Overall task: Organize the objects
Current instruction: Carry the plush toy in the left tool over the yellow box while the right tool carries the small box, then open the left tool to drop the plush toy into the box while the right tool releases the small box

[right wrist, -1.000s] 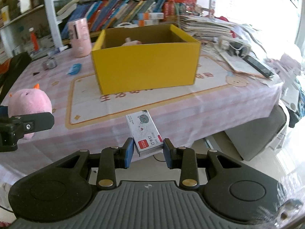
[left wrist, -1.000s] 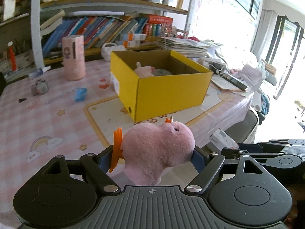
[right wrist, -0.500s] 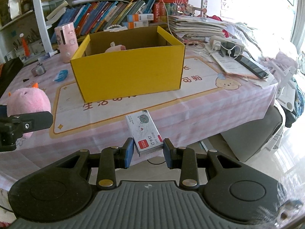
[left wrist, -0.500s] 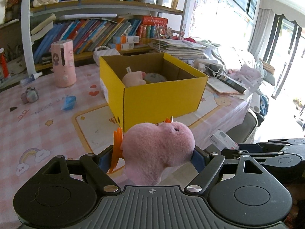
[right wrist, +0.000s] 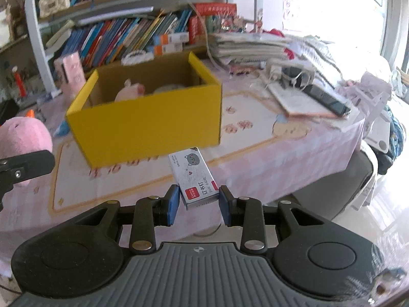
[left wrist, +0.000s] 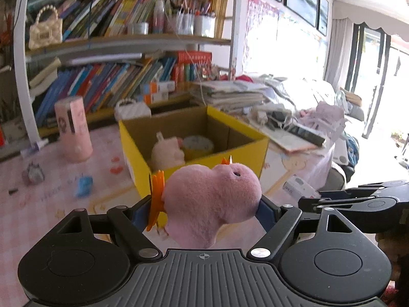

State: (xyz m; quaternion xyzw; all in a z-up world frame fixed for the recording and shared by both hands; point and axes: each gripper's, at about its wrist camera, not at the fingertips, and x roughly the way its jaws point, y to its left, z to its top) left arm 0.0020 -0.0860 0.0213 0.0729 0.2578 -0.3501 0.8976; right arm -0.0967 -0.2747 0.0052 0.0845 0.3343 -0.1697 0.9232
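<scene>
My left gripper (left wrist: pixel 204 209) is shut on a pink plush toy (left wrist: pixel 212 199) with orange fins, held in the air in front of the open yellow box (left wrist: pixel 143 158). My right gripper (right wrist: pixel 198 206) is shut on a small white staple box (right wrist: pixel 193 175) with a red label, held near the front of the yellow box (right wrist: pixel 145 128). Inside the box lie a pale pink plush (left wrist: pixel 167 153) and a round tin (left wrist: pixel 199 143). The pink plush toy also shows at the left edge of the right wrist view (right wrist: pixel 23 138).
The pink-clothed table (left wrist: pixel 38 217) carries a pink cylinder (left wrist: pixel 74 130), a small blue item (left wrist: pixel 83 185) and a grey trinket (left wrist: pixel 34 174). Stacked papers (right wrist: pixel 250 48), a black phone (right wrist: pixel 327 99) and clutter lie to the right. Bookshelves (left wrist: pixel 115 76) stand behind.
Both grippers have risen and moved closer to the yellow box, so its inside shows more. Each still holds its object.
</scene>
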